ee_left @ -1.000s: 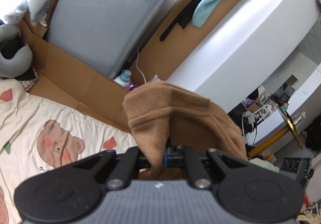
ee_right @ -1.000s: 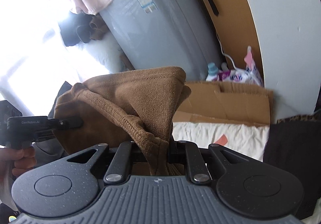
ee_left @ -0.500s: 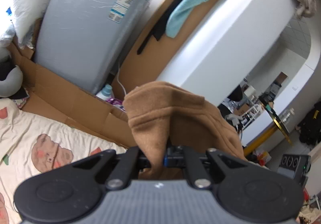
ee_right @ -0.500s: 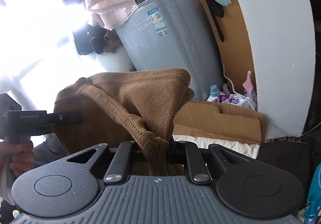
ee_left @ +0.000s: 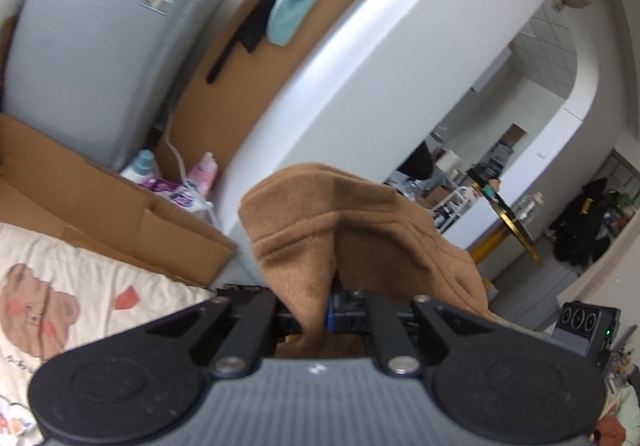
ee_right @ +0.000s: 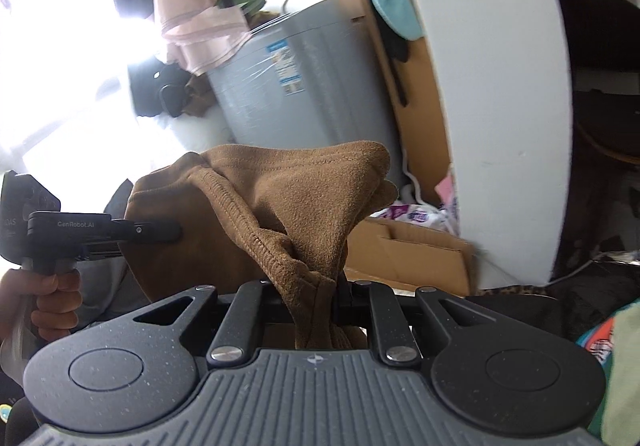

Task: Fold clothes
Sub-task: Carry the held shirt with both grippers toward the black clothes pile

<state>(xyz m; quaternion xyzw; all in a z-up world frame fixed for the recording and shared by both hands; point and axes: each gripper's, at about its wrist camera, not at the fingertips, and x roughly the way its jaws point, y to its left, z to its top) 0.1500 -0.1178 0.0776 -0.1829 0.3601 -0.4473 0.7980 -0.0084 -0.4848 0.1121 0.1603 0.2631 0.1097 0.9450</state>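
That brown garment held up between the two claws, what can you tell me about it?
The brown garment looks like soft fleece, with a ribbed, stitched hem running along one edge. It hangs bunched in the air, off the bed. The right claw pinches one bunched end; the left claw pinches another part.

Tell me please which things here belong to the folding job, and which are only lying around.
Part of the job:
- brown fleece garment
- left gripper, shut on it
- right gripper, shut on it

Only lying about:
- grey appliance
- teal cloth
- cardboard
- bear-print sheet
- detergent bottles
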